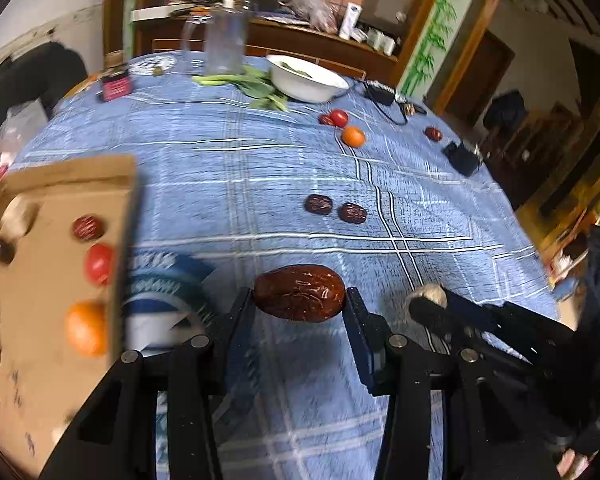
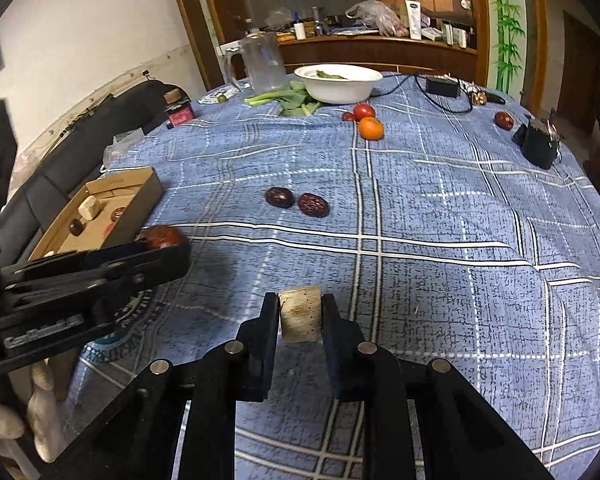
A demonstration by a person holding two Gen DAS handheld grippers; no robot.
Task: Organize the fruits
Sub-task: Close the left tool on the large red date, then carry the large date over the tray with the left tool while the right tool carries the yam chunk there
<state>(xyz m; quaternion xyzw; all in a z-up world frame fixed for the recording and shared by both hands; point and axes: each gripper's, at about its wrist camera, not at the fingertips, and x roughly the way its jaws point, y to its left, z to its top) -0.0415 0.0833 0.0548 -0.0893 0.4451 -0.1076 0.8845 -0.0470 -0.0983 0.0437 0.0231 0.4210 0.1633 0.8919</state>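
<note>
Gripping is shown at both tools: the left gripper (image 1: 299, 300) is closed on a red date (image 1: 299, 298), pinched end to end between its fingers, and the right gripper (image 2: 300, 314) is closed on a pale cut chunk (image 2: 300, 313), clamped across its flat sides, presumably so neither piece slips in transit. Both pieces are carried clear above the tablecloth (image 2: 440, 220). The cardboard box (image 1: 40, 272), already loaded with fruit, is located just left of the left gripper. Two more dates (image 2: 296, 200) are seen well ahead of both grippers.
</note>
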